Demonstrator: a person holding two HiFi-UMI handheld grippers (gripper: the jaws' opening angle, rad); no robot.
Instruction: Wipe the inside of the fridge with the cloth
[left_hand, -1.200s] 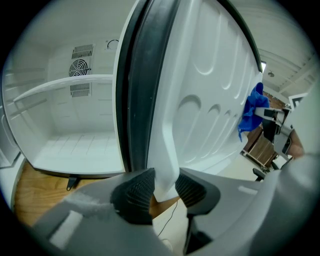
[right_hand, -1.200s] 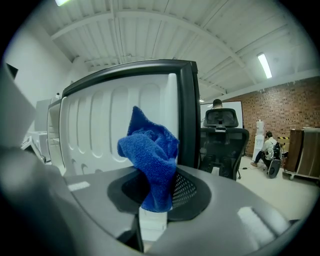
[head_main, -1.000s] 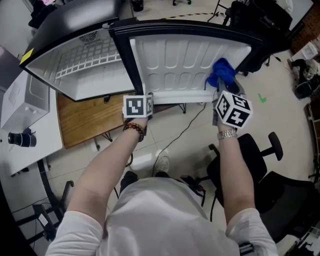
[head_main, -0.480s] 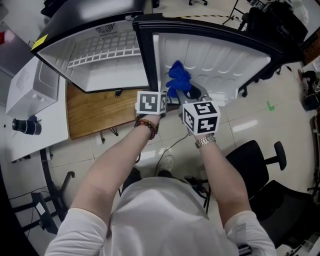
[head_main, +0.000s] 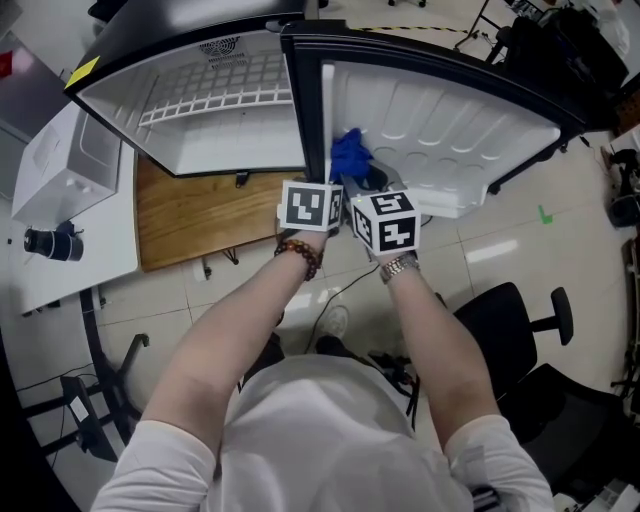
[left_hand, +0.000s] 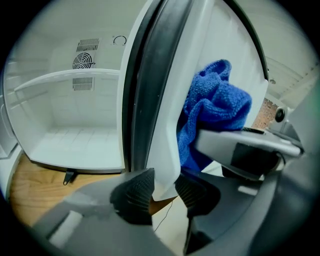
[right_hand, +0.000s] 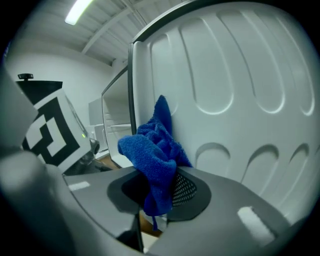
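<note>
Right gripper (right_hand: 159, 192): clenching the cloth (right_hand: 152, 150).
Cloth look: blue terry, crumpled, bunching upward above those jaws, lying just beside the white fridge door (right_hand: 240, 75).
Left gripper (left_hand: 162, 189): pinching that door's lower edge.

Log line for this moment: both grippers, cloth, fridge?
left gripper: shut on fridge door edge | right gripper: shut on blue cloth | blue cloth: beside inner door liner, contact unclear | fridge: open

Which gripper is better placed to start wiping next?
Right: the right gripper holds the blue cloth close to the fridge door and its inner face; the left gripper is clamped on that door's edge.
</note>
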